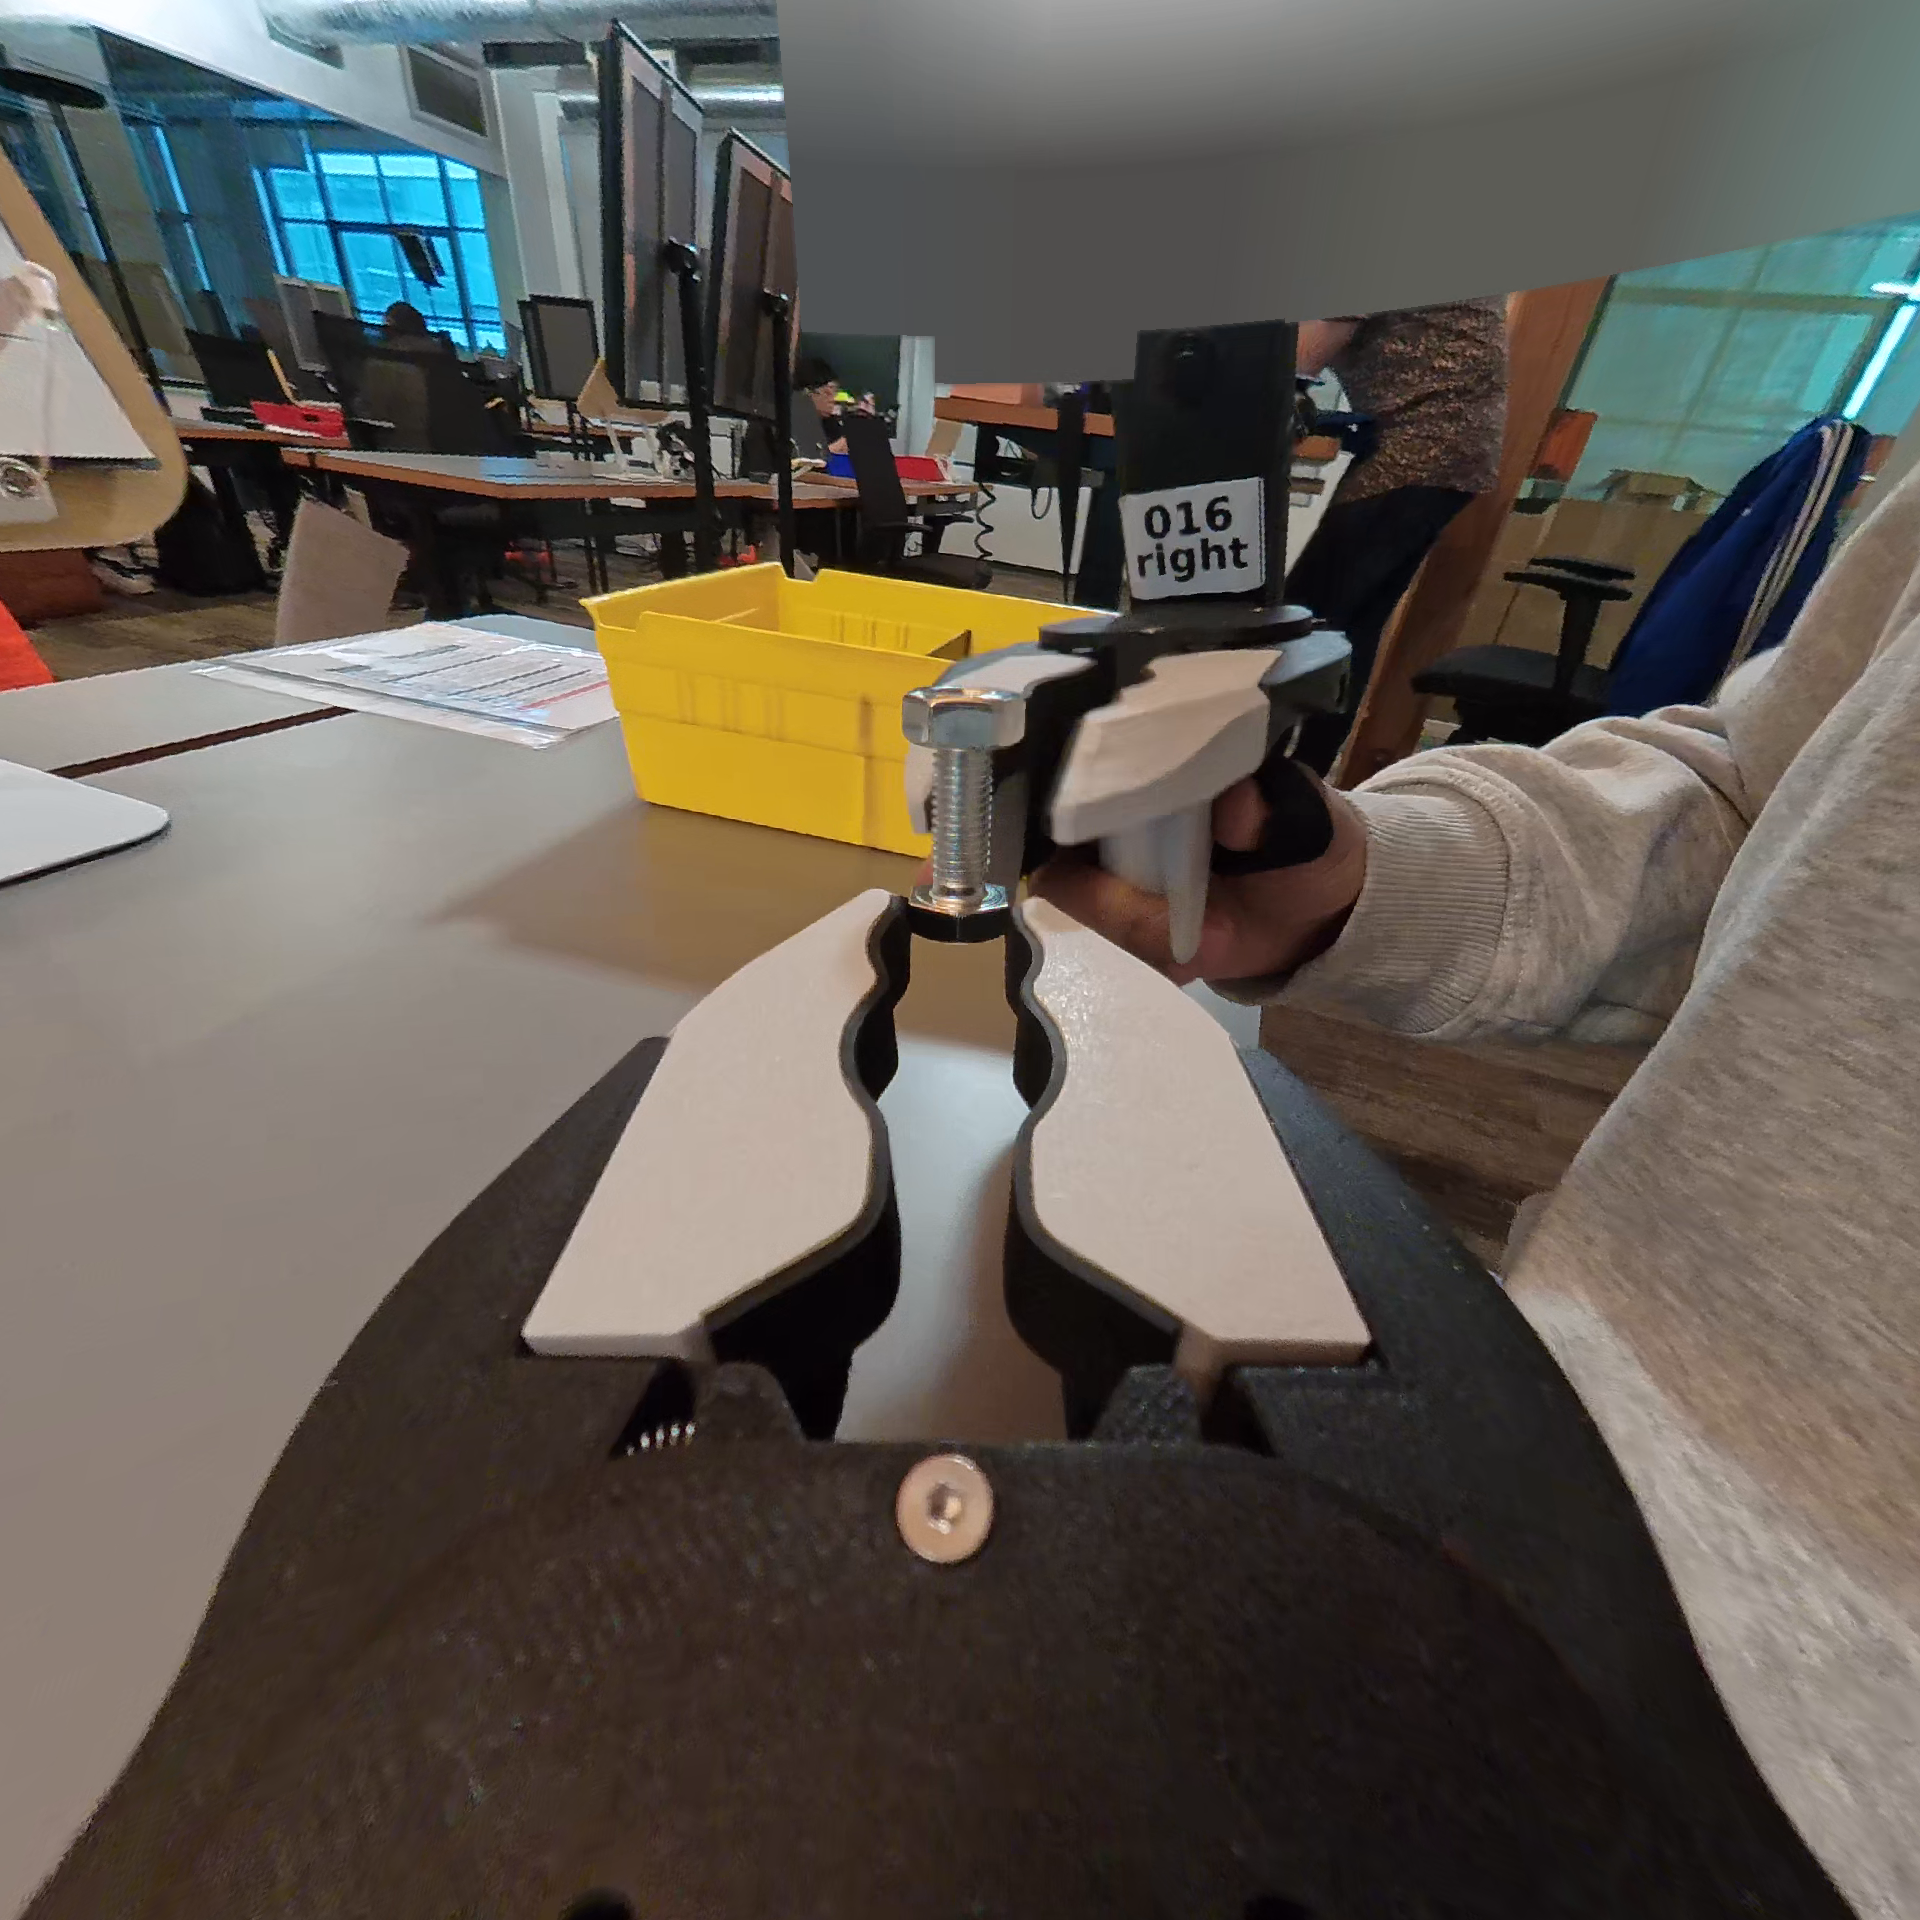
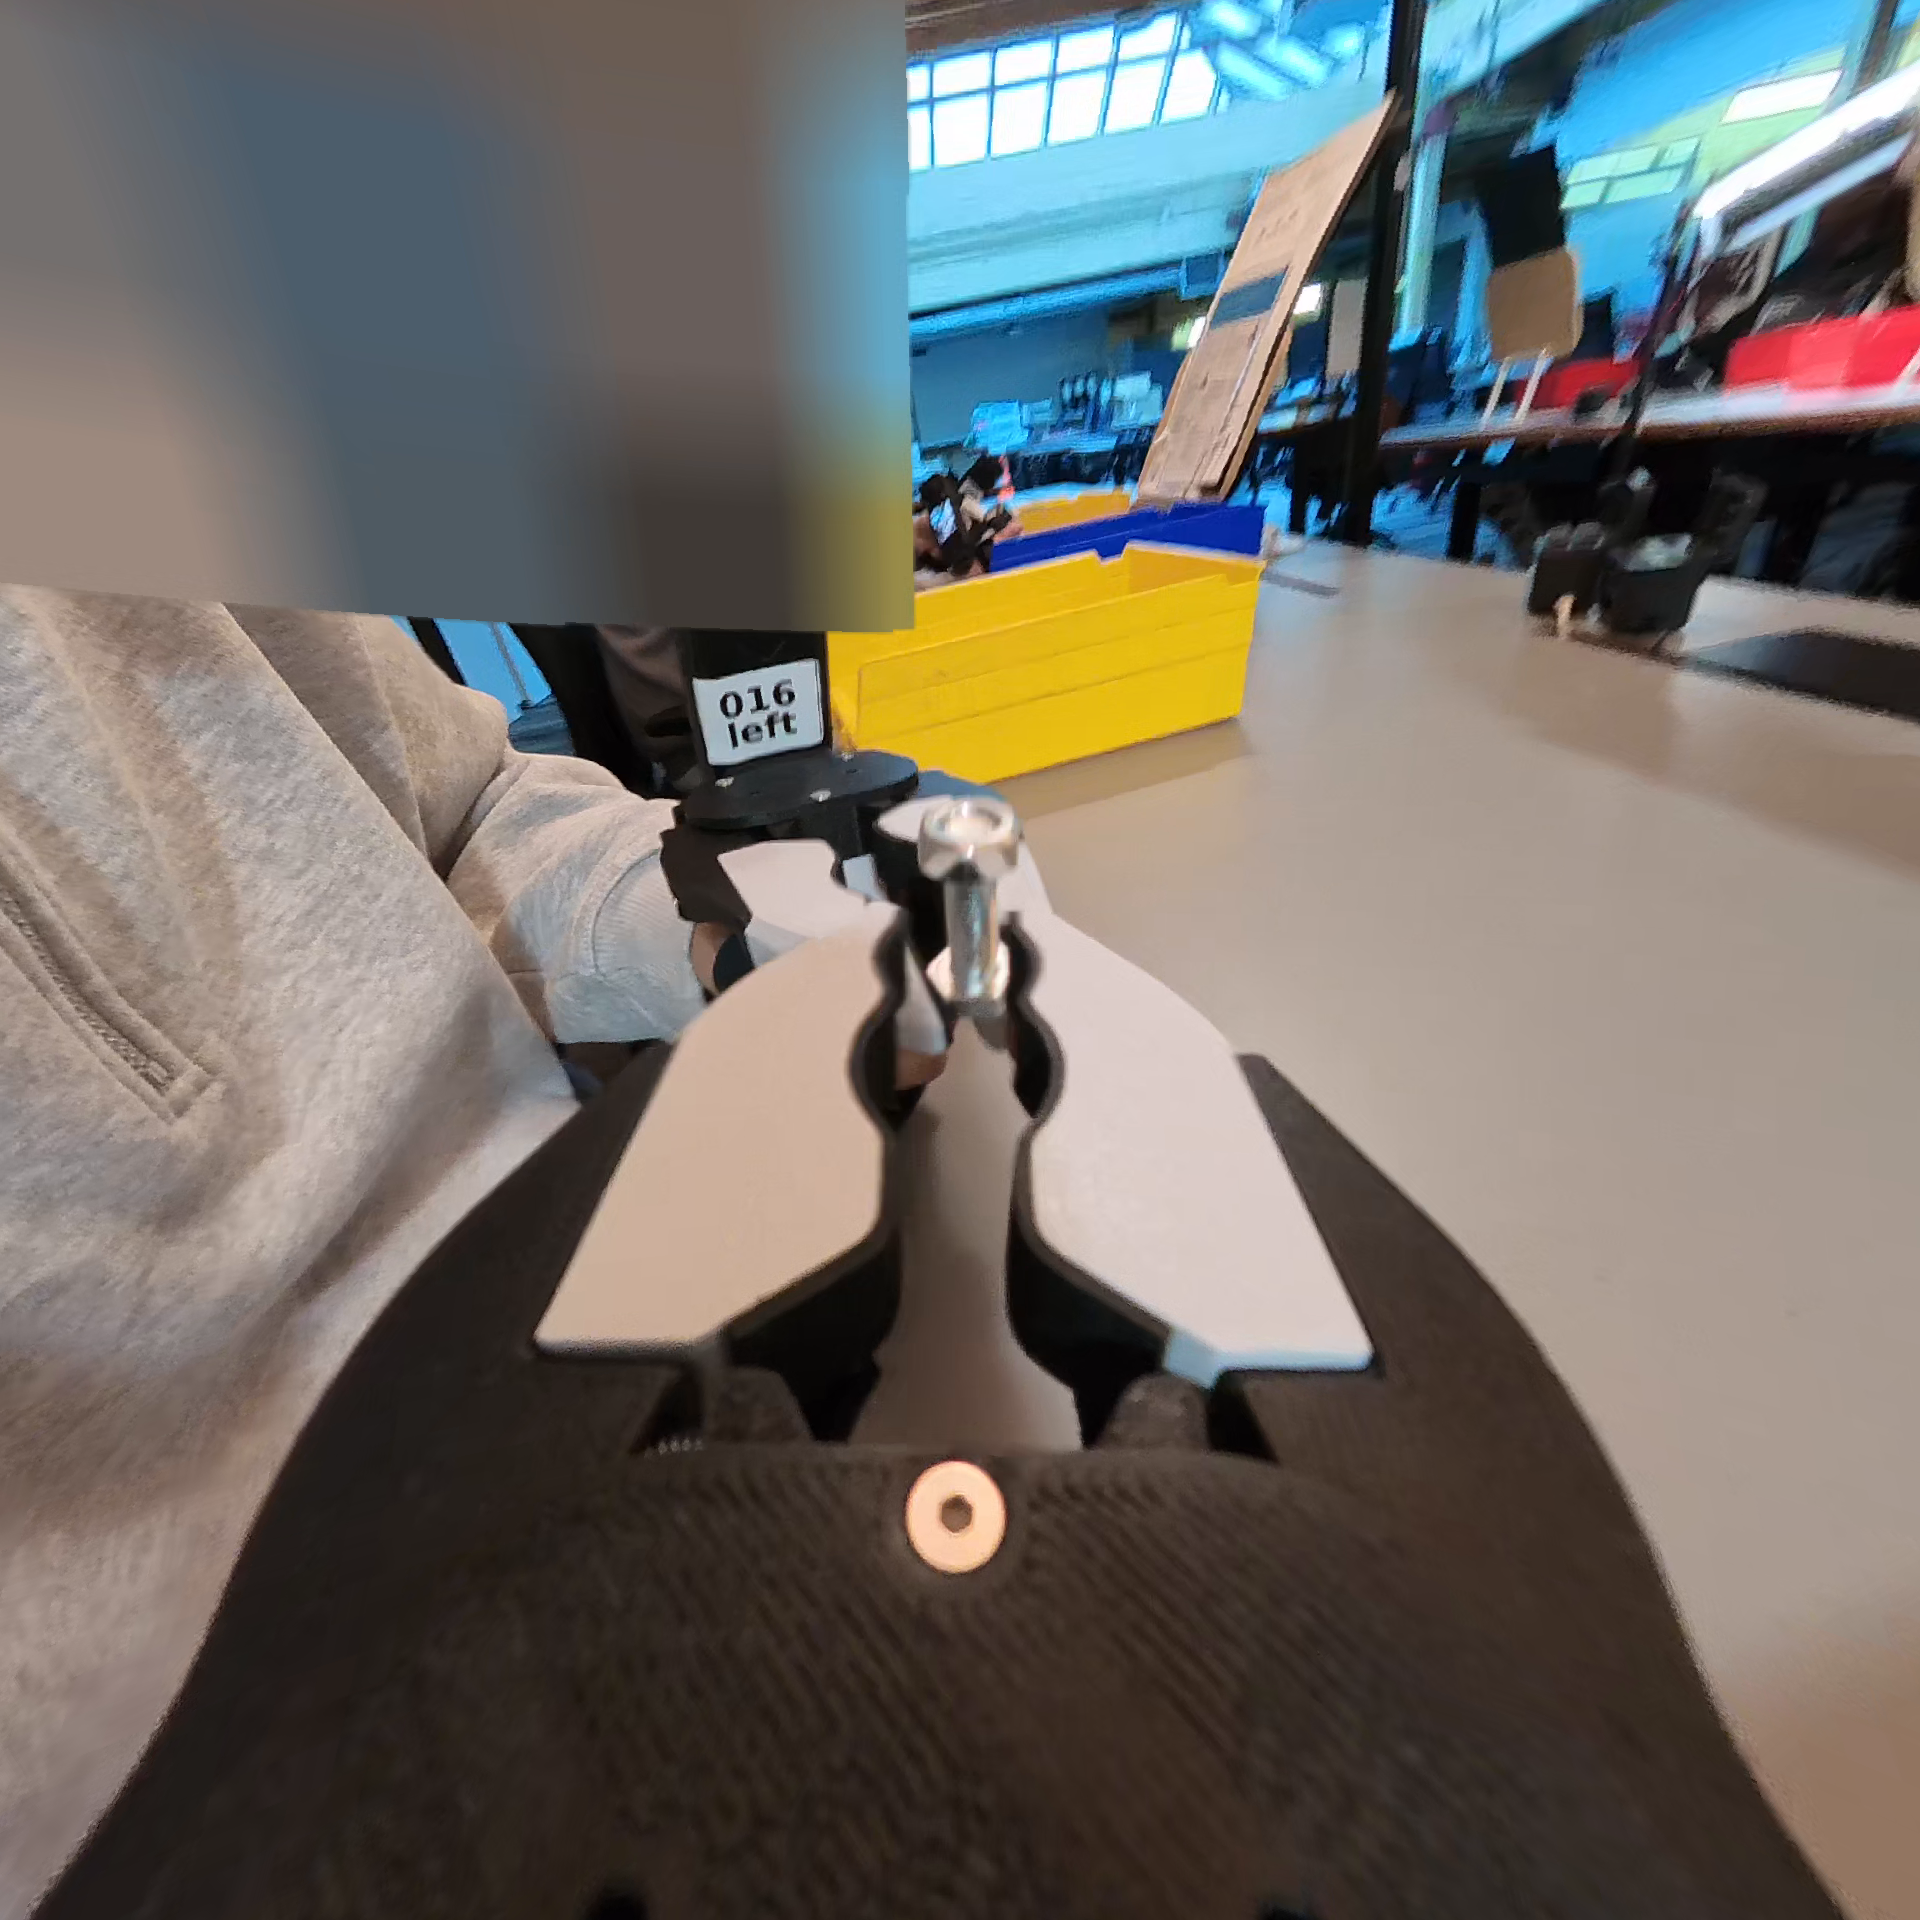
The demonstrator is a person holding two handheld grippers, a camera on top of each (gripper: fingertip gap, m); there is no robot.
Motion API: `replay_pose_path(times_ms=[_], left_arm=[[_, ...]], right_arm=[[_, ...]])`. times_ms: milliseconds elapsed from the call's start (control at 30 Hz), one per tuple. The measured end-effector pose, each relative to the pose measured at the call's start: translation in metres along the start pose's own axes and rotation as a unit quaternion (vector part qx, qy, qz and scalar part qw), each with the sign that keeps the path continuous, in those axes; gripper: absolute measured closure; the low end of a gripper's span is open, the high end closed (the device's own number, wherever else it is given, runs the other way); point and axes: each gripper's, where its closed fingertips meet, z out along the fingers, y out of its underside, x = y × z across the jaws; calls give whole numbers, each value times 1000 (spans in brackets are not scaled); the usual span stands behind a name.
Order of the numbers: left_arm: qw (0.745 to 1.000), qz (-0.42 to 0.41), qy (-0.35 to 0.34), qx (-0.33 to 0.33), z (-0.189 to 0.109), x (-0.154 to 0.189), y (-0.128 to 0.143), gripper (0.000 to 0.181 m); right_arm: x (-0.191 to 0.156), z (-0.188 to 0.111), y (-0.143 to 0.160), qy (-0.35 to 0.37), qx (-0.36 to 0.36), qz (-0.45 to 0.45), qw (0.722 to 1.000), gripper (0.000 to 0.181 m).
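While right tool [image 1: 961, 790] grips bolt [image 1: 961, 800], left tool [image 1: 956, 920] pinches nut [image 1: 956, 902].

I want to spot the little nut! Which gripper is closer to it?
Left. The left gripper pinches the nut at the bolt's lower end. The right gripper clamps the bolt's shaft just above the nut.

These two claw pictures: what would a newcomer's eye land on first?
Most striking is the silver bolt, upright in mid-air above the grey table. The right claw grips its shank, while the left claw pinches the nut at its lower end. Behind them a yellow bin sits on the table, and grey sleeves frame the scene.
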Motion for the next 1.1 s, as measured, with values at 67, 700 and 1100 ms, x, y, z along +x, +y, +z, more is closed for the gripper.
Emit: replay_pose_path(times_ms=[67,700,1100], left_arm=[[1000,-3,-13,4,-1,-6,-2,163],[997,19,-68,-34,-4,-20,5,163],[998,44,-34,-16,-2,-4,0,163]], right_arm=[[3,2,4,2,-16,21,1000,155],[14,5,-11,78,-410,43,908,137],[4,6,-7,21,-487,-32,873,162]])
